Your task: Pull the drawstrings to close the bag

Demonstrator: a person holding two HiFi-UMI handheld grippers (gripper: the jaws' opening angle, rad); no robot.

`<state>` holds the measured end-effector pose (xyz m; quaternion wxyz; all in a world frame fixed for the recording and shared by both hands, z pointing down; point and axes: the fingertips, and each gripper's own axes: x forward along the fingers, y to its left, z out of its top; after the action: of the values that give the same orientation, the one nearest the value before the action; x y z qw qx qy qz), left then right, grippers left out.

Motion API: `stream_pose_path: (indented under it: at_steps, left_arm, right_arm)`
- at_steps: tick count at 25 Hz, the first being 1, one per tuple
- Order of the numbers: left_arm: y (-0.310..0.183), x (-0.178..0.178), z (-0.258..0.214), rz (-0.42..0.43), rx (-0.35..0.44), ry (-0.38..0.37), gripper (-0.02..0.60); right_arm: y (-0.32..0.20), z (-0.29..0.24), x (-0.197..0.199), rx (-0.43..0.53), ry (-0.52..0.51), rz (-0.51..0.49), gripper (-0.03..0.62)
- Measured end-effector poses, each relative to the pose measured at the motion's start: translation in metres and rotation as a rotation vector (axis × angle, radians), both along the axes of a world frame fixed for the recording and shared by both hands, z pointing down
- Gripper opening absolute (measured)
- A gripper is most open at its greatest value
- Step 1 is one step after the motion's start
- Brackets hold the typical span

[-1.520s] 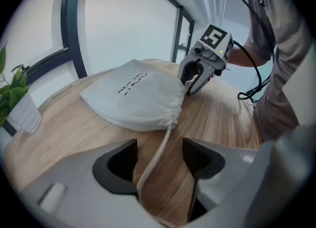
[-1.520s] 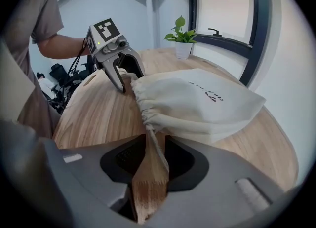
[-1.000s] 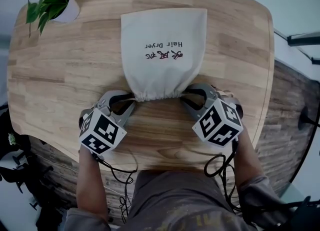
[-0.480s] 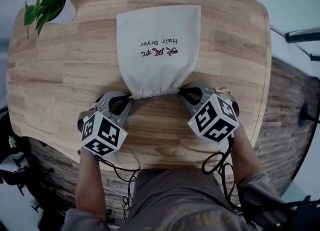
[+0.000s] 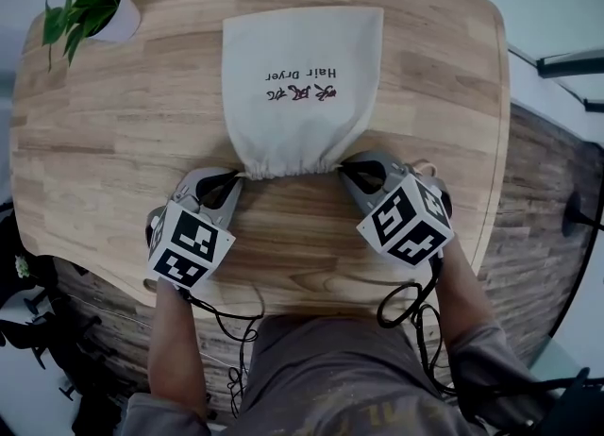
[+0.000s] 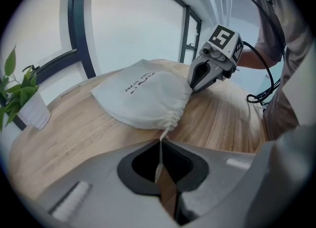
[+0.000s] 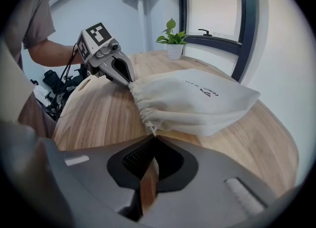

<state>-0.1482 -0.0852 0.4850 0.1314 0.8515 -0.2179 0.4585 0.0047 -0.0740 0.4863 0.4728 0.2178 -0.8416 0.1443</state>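
From above, the cream bag lies flat on the wooden table, its puckered mouth toward me. Its black print reads "Hair Dryer" above a small red-and-black logo. My left tongs and right tongs sit at the mouth's two corners.

Along my left tongs, the jaws are pinched together on the left drawstring, which leads from the bag's gathered corner.

Along my right tongs, the jaws are likewise clamped on the right drawstring, just beside the bag's other corner.
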Motion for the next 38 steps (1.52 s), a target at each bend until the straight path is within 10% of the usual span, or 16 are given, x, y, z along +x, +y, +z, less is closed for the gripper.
stream_pose_path:
  at_steps: [38]
  left_arm:
    - [0.005,-0.016,-0.001,-0.092,-0.002,-0.013,0.009]
  right_arm:
    - [0.013,-0.01,0.043,0.035,0.001,0.057,0.032]
